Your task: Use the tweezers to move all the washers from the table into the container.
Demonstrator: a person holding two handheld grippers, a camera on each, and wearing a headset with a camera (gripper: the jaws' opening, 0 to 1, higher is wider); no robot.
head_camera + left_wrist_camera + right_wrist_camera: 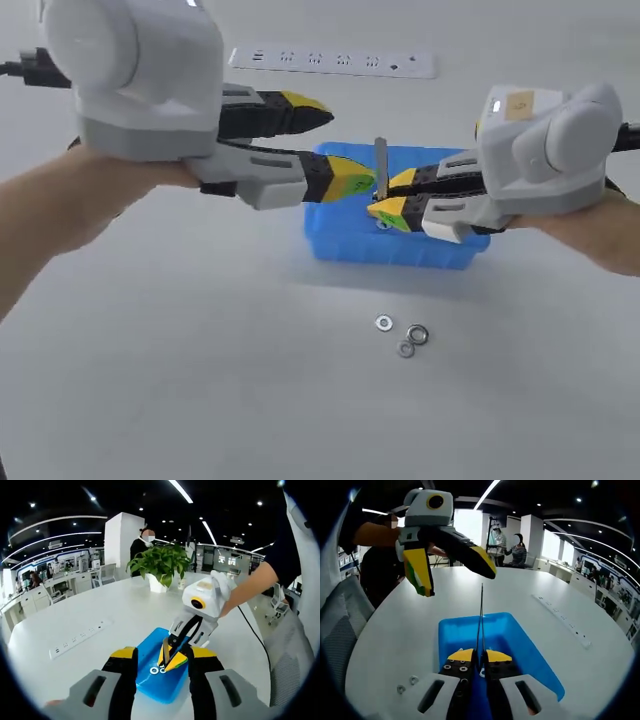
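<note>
Closest to the person, three washers (pixel 418 334) lie on the white desk (pixel 200 380). They sit close together in a little bunch, near the blue container (pixel 400 248) but not in it. These three are not yet moved.

Next comes the container, just past the washers. In the left gripper view I can see two washers (pixel 154 670) that look to be lying inside it, side by side. So I think two are done and three are left, which is a bit less than half the job.

Above the container is the right tool (pixel 388 198). Its two jaws are pressed together, pinching the tweezers (pixel 381 160). The tweezers stand up thin and straight, with their lower end down by the container. I cannot tell if the tips hold a washer right now.

The left tool (pixel 350 150) is just beside it, up in the air over the far edge of the container. Its jaws are spread wide and hold nothing.

Farthest away, a long white power strip (pixel 330 62) lies on the desk.

Counting: five washers, one pair of tweezers, one container, two tools.
</note>
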